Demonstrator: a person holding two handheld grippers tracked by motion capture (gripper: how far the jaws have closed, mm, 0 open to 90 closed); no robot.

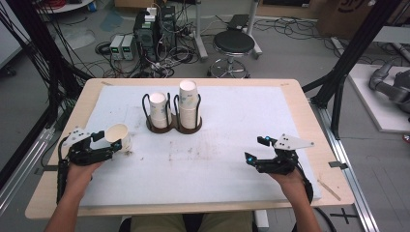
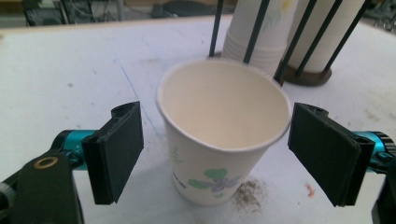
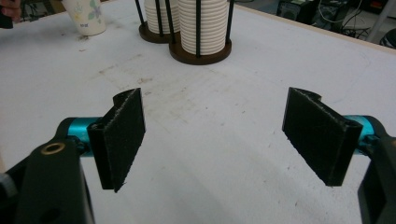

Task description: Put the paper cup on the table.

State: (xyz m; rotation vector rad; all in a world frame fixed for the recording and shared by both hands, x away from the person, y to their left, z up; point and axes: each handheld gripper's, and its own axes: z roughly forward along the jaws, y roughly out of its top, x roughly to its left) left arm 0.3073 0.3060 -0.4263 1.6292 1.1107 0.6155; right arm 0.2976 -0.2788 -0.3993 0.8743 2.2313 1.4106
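A white paper cup (image 1: 118, 137) with a green and purple print stands upright on the white mat at the left. My left gripper (image 1: 110, 140) is open around the cup (image 2: 224, 140): one pad stands clear of the rim, the other pad (image 2: 327, 154) sits very close beside it. My left gripper (image 2: 217, 154) presses on nothing. A black wire rack (image 1: 174, 126) on a dark base holds two cup stacks (image 1: 188, 101) at the mat's far middle. My right gripper (image 1: 256, 149) rests at the right, open and empty (image 3: 215, 135), facing the rack (image 3: 201, 51) and the cup (image 3: 86, 16).
The white mat (image 1: 232, 111) covers a wooden table (image 1: 309, 121). A small patch of dark crumbs (image 2: 250, 193) lies beside the cup. Beyond the far edge stand a stool (image 1: 233, 46) and electronics boxes (image 1: 150, 29) with cables. Black frame posts (image 1: 353, 53) flank the table.
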